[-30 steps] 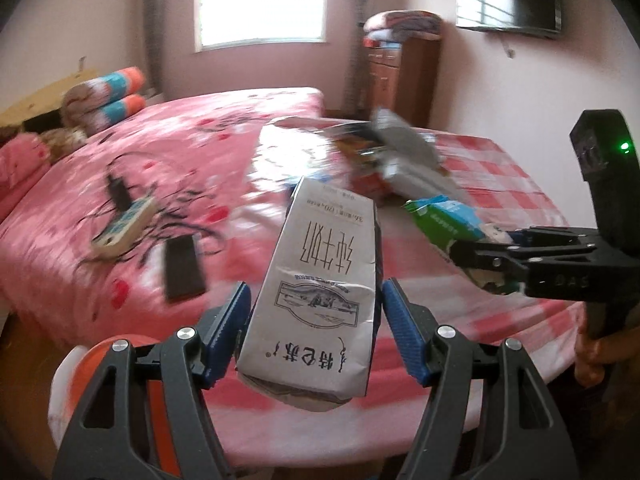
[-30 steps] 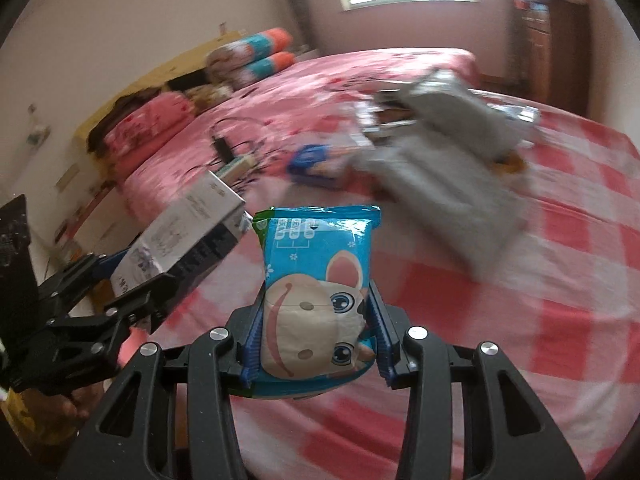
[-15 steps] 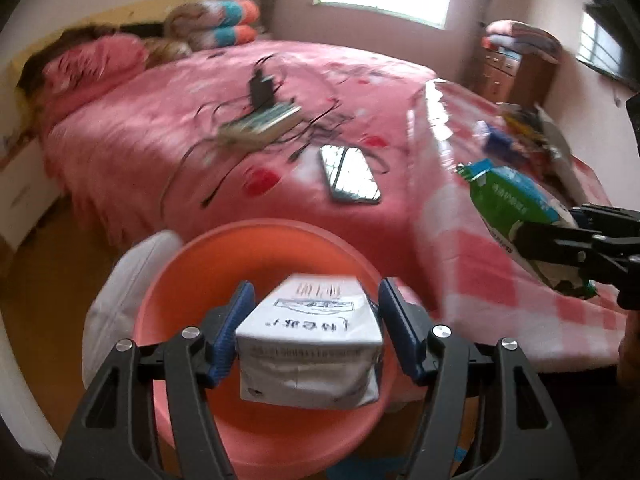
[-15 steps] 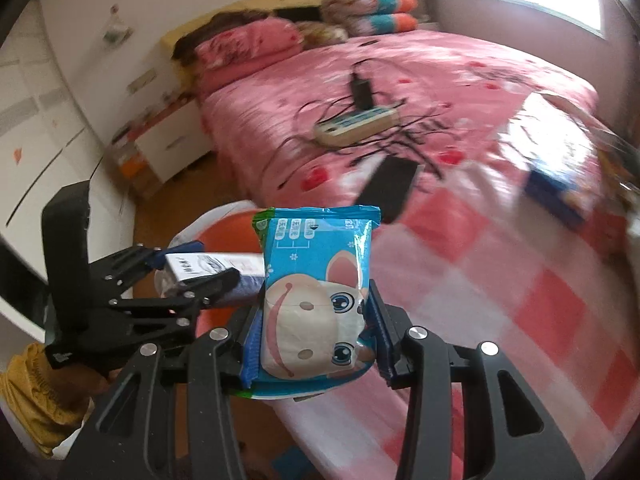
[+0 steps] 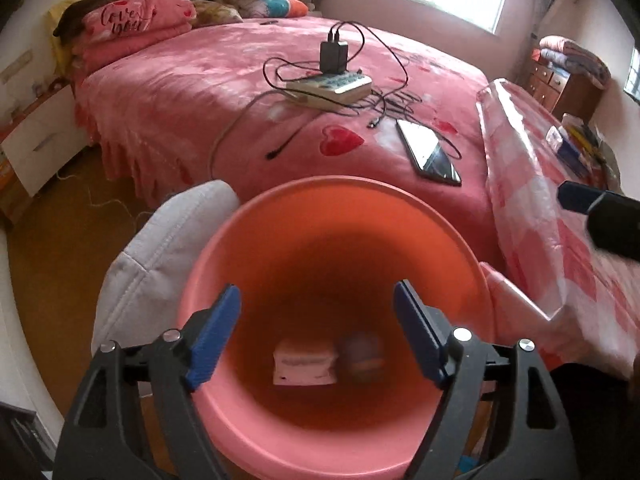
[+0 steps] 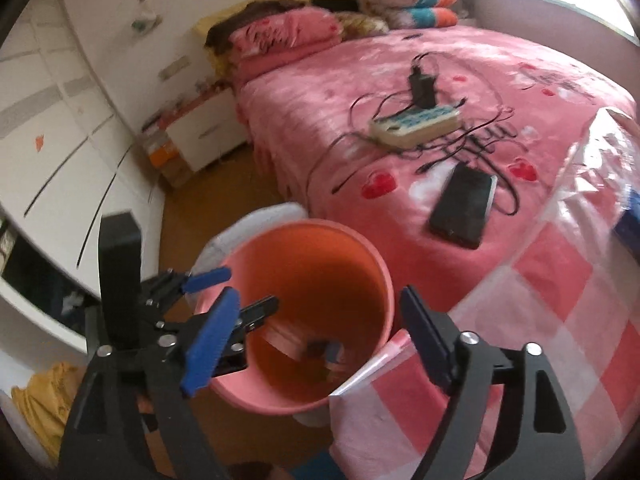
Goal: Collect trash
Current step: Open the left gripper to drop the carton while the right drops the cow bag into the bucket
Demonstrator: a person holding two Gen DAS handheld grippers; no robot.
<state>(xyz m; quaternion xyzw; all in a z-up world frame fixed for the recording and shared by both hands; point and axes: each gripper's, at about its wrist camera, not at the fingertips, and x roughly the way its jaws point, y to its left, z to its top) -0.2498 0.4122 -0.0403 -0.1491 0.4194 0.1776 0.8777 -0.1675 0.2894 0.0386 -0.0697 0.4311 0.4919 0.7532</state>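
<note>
Opening over the bin, both sets of fingers stand apart with nothing between them: the left gripper [image 5: 316, 336] hangs right above the mouth of the pink bin [image 5: 280, 216], the right gripper [image 6: 320, 328] just beside it over the rim, jaws widening on both

Bin contents, seen from the left wrist view: a pale carton [image 5: 304, 368] lying at the bottom, and a blurred rounded packet [image 5: 362, 362] touching its right side. Right wrist view shows the same heap, too smeared to separate

Judgement: this pair of items counts as deposited; the drop step is finished or finishing

Left to do: more trash [image 5: 576, 148] sits at the far end of the checked tabletop [image 5: 532, 216], a small cluster of wrappers and a blue box, well apart from the bin. Exact count cannot be told at this size

Not trash, presumably: a phone [image 5: 430, 156] and a power strip [image 5: 332, 88] with cables on the pink bed [image 5: 192, 92]

Status: partway through; another trip to the tabletop seems needed
</note>
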